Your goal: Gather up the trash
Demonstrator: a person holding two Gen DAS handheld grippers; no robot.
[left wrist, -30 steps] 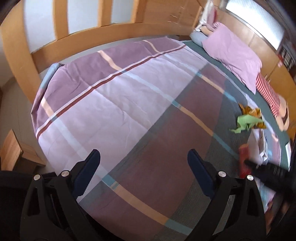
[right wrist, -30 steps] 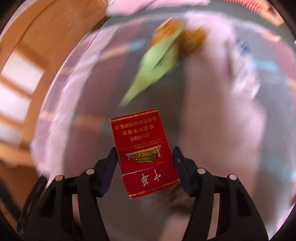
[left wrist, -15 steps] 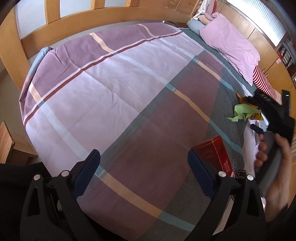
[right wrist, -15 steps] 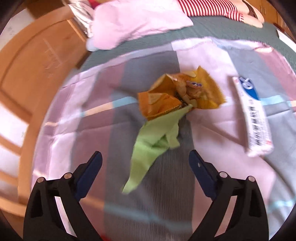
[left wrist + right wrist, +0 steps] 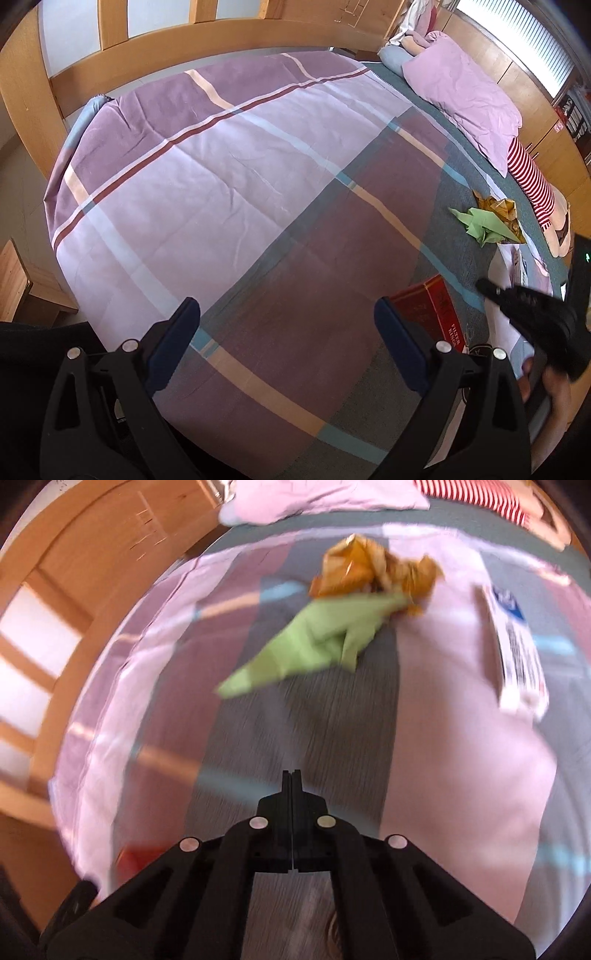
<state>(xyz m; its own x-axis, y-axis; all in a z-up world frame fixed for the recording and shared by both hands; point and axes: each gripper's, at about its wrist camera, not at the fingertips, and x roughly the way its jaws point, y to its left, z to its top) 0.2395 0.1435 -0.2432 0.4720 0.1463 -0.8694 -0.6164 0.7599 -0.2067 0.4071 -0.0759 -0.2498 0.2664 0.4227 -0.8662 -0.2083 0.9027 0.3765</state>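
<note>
**Right jaws empty and together, trash spread across the bed**

My right gripper [image 5: 291,775] hangs over the grey band of the bedspread [image 5: 229,177] with its two fingers pressed flat against each other. They have just snapped closed, and nothing is caught between them. This view is smeared with blur, so fine detail is lost.

Ahead of those closed tips lies a folded green paper [image 5: 317,642], pointing down toward me. Its far end touches a crumpled orange wrapper [image 5: 373,568], which sits just beyond it. To the right, apart from both, a white packet with blue print [image 5: 517,646] lies lengthwise on a pale pink patch.

My left gripper [image 5: 284,325] hovers over the near part of the bed, its blue-padded fingers [image 5: 173,332] spread wide with only bare cloth between them. Just past its right finger a red cigarette box [image 5: 432,310] rests on the spread, partly hidden by that finger. From this side I also see my right tool as a dark shape at the right edge, with my hand [image 5: 554,391] around its grip.

A pink pillow [image 5: 461,96] lies at the far end of the bed, beside a red and white striped cloth [image 5: 532,181], and a wooden bed frame [image 5: 184,40] curves round the back.
</note>
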